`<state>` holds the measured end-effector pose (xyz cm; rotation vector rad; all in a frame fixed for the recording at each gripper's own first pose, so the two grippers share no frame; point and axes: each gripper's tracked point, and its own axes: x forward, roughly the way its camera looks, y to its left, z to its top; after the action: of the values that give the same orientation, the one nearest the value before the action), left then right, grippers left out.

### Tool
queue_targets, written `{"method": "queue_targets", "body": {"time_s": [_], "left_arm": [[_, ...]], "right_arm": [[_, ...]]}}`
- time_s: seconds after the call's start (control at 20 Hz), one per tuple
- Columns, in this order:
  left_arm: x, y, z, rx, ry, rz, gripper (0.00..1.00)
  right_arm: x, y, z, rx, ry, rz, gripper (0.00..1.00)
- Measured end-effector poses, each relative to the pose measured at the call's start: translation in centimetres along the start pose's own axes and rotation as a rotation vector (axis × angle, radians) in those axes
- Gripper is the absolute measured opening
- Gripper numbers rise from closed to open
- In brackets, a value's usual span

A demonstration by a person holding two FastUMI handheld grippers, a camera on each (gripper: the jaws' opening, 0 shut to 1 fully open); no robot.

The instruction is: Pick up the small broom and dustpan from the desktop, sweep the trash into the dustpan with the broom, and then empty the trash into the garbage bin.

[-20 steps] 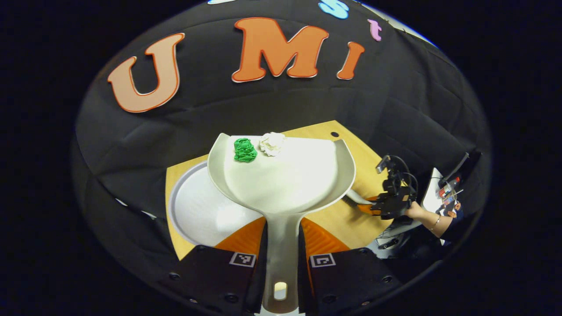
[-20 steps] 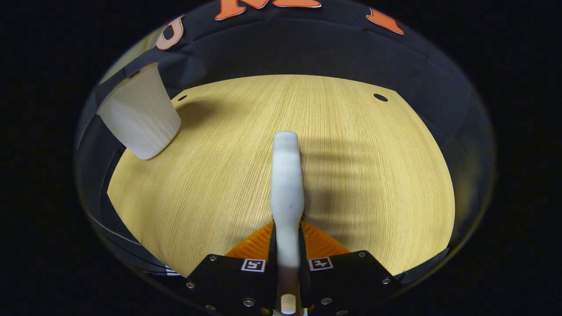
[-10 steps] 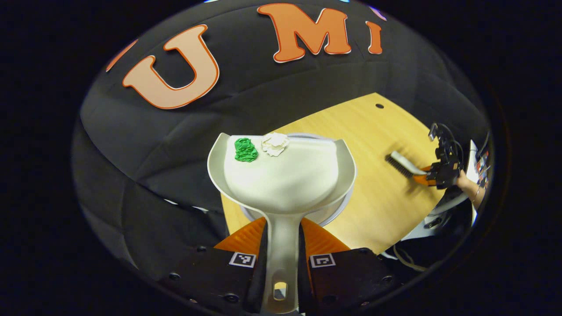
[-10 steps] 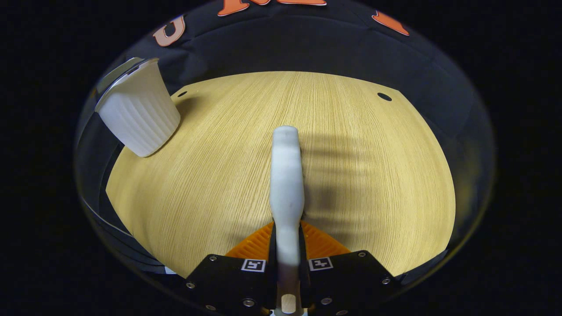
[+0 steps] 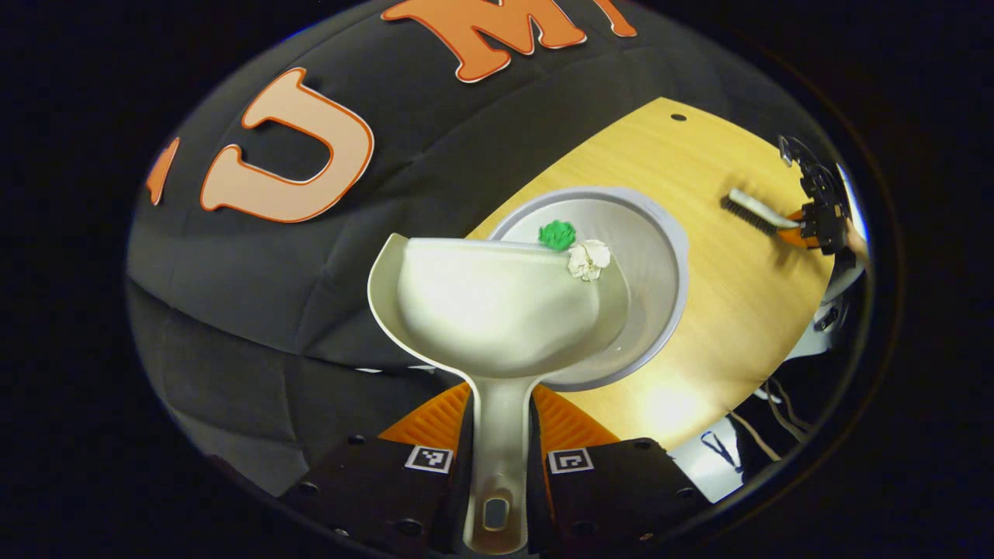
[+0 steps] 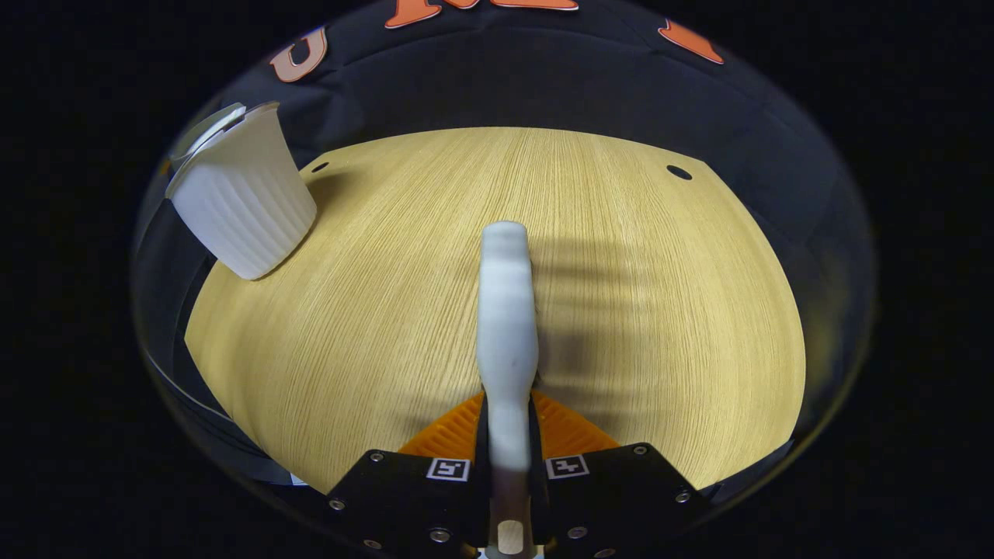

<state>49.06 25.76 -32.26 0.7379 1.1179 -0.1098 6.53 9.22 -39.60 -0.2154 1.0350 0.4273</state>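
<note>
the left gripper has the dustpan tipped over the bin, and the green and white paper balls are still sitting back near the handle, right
Not quite. In the left gripper view the left gripper does hold the dustpan over the bin, but the green ball and white ball are at the pan's front lip, far from the handle, the green one apparently just past the edge.

A light wooden desktop (image 6: 637, 326) with fine straight grain is carrying the scene — its surface is showing two small dark round holes (image 6: 679, 172) near the far corners, and it is ending against the black cloth wall. A white ribbed plastic garbage bin (image 6: 242, 203) is standing on it at the far left corner, just beside one hole. In the left gripper view the same bin (image 5: 664, 256) is showing its round grey rim and open mouth, resting on the desktop (image 5: 738, 295).
</note>
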Motion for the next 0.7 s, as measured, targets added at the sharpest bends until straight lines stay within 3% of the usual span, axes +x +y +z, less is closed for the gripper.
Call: {"method": "queue_targets", "body": {"time_s": [0.25, 0.55, 0.7], "left_arm": [[-0.1, 0.9, -0.6, 0.090, 0.044, 0.051, 0.30], [-0.1, 3.2, -0.2, 0.281, 0.072, 0.187, 0.30], [-0.2, 2.6, -0.1, 0.231, 0.060, 0.152, 0.30]], "right_arm": [[0.0, -0.1, 0.0, 0.002, 0.002, -0.001, 0.21], [0.1, -0.2, 0.0, 0.004, 0.004, -0.004, 0.21], [-0.1, -0.1, -0.1, 0.006, 0.005, -0.004, 0.21]]}}
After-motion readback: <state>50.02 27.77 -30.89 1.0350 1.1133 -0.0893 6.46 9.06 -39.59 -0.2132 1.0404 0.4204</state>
